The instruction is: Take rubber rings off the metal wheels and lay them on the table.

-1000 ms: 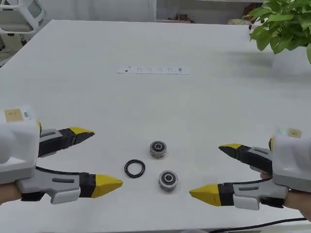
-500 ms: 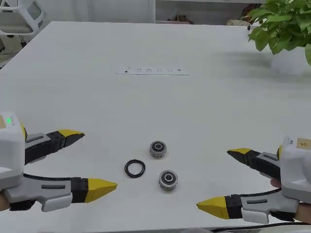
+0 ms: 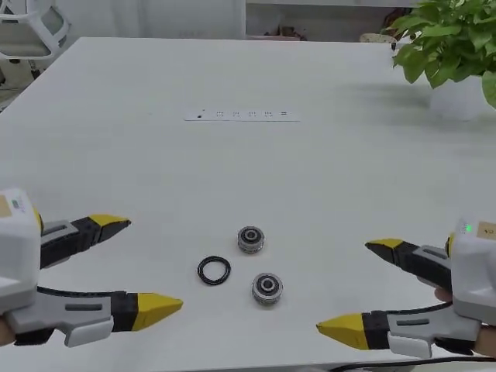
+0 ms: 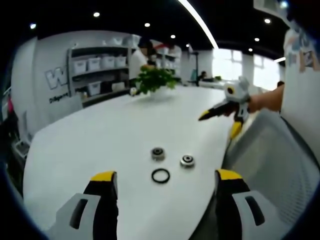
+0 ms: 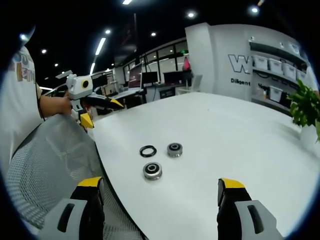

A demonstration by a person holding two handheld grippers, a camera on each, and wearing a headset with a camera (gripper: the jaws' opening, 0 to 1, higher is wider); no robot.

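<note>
Though near table (image 3: 325,178) edge, wheels (image 3: 250,239) apart

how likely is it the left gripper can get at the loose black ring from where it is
Probably yes. The left gripper is open, and the black ring lies flat on the table ahead of its tips, with nothing in view between gripper and ring.

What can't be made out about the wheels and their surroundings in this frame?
- Whether the far wheel and near wheel are bare: too small in all three views.
- Print on the marked strip: too small, head view.
- The plant: cut by the top and right edges, head view.
- Rear of the left gripper and right gripper: cut by the side edges, head view.
</note>
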